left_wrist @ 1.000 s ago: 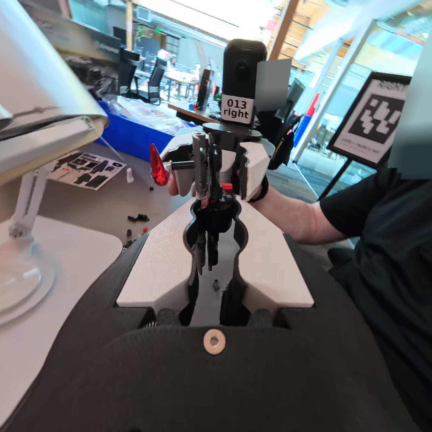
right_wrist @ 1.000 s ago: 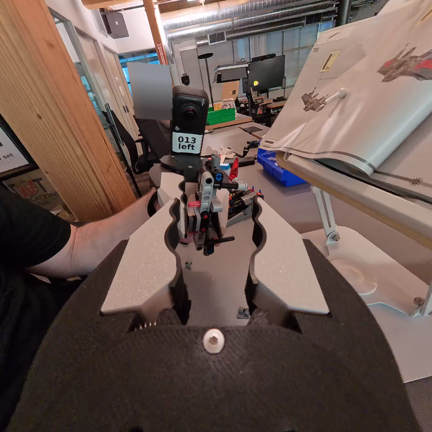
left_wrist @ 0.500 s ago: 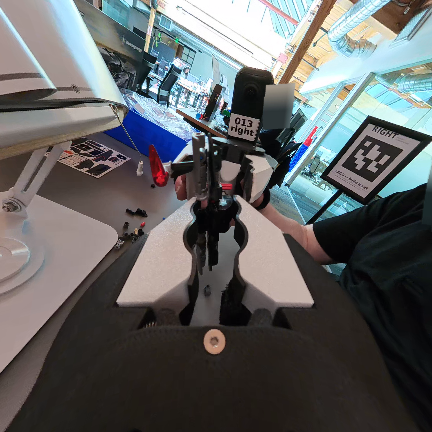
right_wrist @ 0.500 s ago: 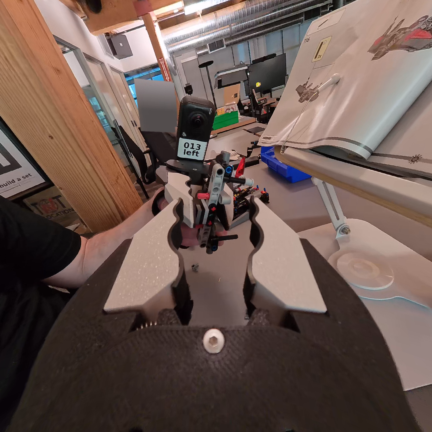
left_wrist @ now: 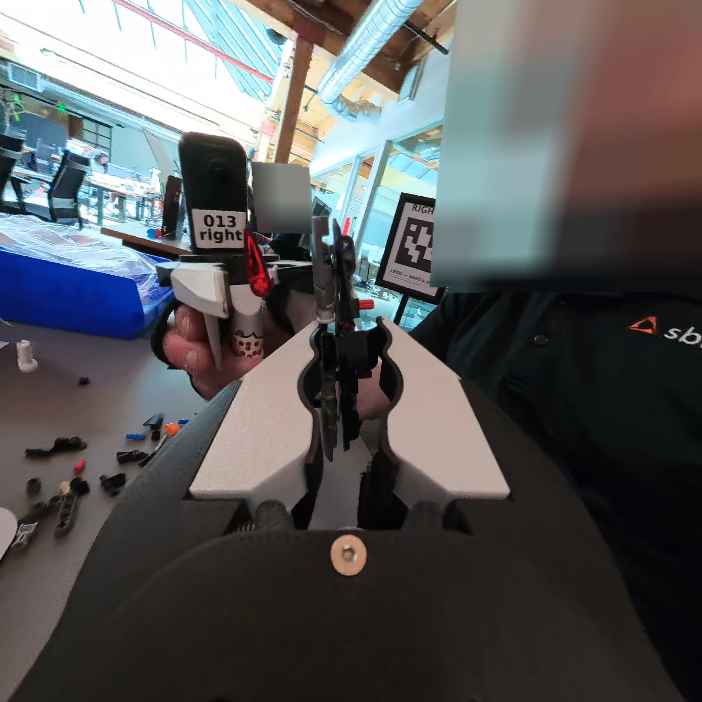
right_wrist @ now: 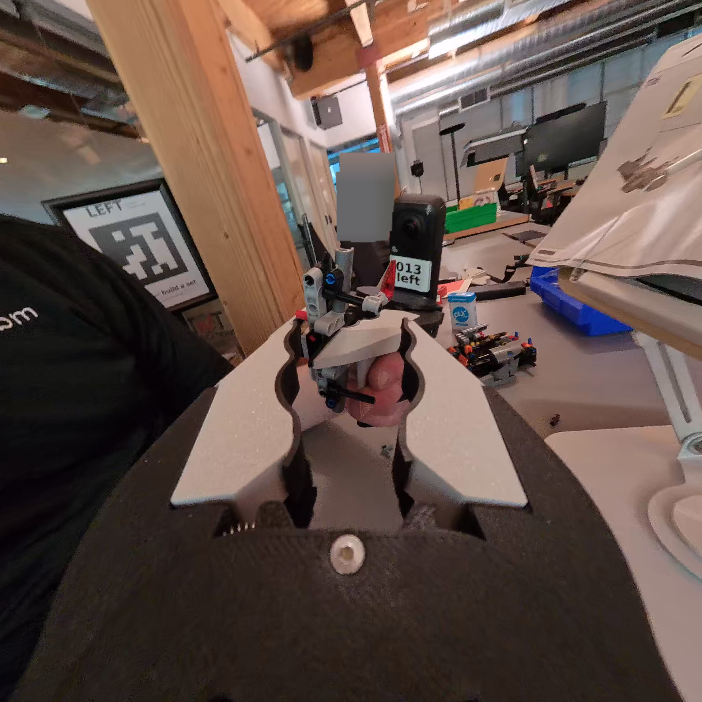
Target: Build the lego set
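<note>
My left gripper (left_wrist: 347,334) is shut on a small grey and black Lego assembly (left_wrist: 334,304) and holds it upright above the table. A clear red piece (left_wrist: 258,266) sticks out of the assembly to the left on a black axle. My right gripper (right_wrist: 349,330) is open and empty, and faces the assembly (right_wrist: 326,304) from close by. In the left wrist view the right gripper (left_wrist: 212,300) is in a hand, left of the assembly and apart from it. The left gripper's white finger (right_wrist: 361,342) shows in the right wrist view.
Loose Lego pieces (left_wrist: 64,494) lie on the grey table (left_wrist: 95,399) at the left. A partly built model (right_wrist: 494,353) and a small blue and white canister (right_wrist: 461,309) stand farther back. A blue bin (right_wrist: 569,307), an instruction booklet on a stand (right_wrist: 626,212) and its white base (right_wrist: 607,475) are at the right. Left and right tips are no more than a few centimetres apart. Left tips and right tips are each some 30 centimeters from the partly built model (right_wrist: 494,353).
My left gripper has swung with the assembly toward the person's body. The right gripper, which was straight behind the assembly, now sits to its left in the left wrist view. Both views have tilted upward.
</note>
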The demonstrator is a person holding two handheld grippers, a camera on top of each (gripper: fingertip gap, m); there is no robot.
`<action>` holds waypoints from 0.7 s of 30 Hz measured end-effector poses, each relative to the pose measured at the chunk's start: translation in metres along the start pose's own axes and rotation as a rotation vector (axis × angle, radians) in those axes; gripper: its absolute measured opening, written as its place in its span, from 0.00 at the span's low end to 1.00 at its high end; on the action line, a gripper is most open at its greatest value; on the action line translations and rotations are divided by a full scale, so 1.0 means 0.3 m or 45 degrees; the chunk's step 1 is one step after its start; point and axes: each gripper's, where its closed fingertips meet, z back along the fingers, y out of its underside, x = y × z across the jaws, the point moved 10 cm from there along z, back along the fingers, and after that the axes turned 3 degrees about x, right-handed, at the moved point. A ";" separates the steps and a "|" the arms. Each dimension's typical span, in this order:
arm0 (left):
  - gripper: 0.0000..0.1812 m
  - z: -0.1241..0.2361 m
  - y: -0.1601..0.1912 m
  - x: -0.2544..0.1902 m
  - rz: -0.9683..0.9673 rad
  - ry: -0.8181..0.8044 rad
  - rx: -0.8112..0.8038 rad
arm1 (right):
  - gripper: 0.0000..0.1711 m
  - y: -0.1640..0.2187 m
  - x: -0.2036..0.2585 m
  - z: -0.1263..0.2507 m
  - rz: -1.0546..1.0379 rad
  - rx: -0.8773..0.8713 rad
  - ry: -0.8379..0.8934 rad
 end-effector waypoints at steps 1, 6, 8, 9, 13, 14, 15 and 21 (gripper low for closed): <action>0.13 -0.004 0.003 -0.001 -0.005 0.016 0.011 | 0.30 0.003 0.005 -0.007 0.014 0.007 -0.007; 0.13 -0.023 0.022 -0.015 -0.008 0.131 0.053 | 0.26 0.010 0.025 -0.027 0.019 0.000 -0.092; 0.13 -0.026 0.027 -0.015 -0.003 0.145 0.058 | 0.24 0.011 0.030 -0.030 0.018 -0.008 -0.123; 0.13 -0.026 0.028 -0.016 -0.004 0.150 0.060 | 0.24 0.013 0.030 -0.032 0.017 -0.006 -0.127; 0.13 -0.012 0.031 -0.015 -0.030 0.057 0.101 | 0.28 0.015 0.029 -0.031 0.027 0.000 -0.093; 0.12 -0.006 0.030 -0.018 -0.045 0.011 0.115 | 0.30 0.015 0.027 -0.030 0.037 0.001 -0.062; 0.13 0.001 0.028 -0.023 -0.070 -0.056 0.143 | 0.31 0.013 0.026 -0.027 0.058 -0.003 -0.030; 0.13 0.034 0.048 -0.058 -0.379 -0.558 0.657 | 0.33 0.009 -0.017 0.031 0.103 0.029 0.134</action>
